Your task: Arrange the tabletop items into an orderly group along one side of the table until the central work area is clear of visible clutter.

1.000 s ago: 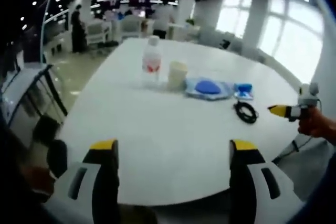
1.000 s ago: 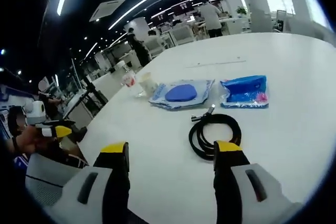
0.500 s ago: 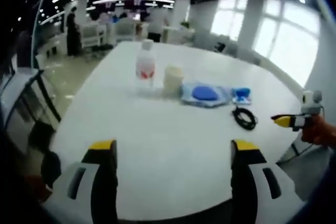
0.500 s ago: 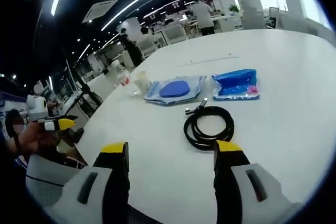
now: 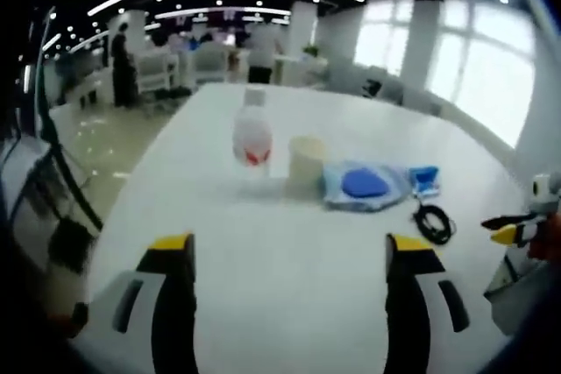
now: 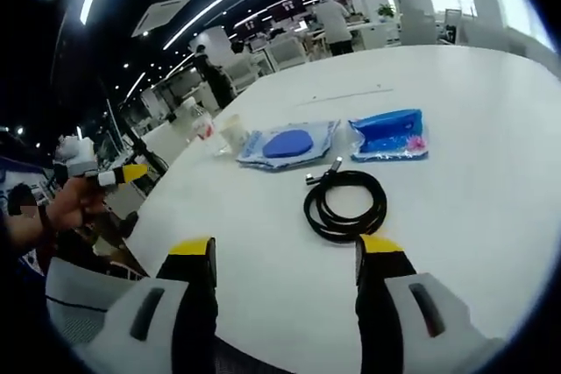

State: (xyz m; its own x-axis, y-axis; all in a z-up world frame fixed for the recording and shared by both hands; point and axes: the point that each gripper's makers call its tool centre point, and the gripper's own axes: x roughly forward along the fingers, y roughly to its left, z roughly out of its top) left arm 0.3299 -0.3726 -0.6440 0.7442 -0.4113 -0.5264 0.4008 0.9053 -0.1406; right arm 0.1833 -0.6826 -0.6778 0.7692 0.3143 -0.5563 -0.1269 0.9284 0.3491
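Your left gripper [image 5: 289, 256] hovers over the near edge of the white table [image 5: 263, 243], jaws spread wide with nothing between them. From it, the clear water bottle [image 5: 252, 135] stands upright at about 12 o'clock, with the pale cup [image 5: 305, 160] just beside it at 1 o'clock. Further round, near 2 o'clock, lies the clear bag with a blue pad [image 5: 366, 185], then the blue packet [image 5: 427, 180], and the coiled black cable [image 5: 435, 221] just in front of the packet.

Your right gripper [image 6: 285, 256] is likewise wide open and holds nothing, poised above the table's near edge. The coiled black cable lies closest, at 12 to 1 o'clock just beyond the jaw tips. Past it, the bag with the blue pad sits at 12 o'clock and the blue packet at 1 o'clock, close together but apart. The cup and bottle stand at 11 o'clock, small and blurred. At 9 o'clock your hand [image 6: 66, 203] grips the left gripper off the table's edge.
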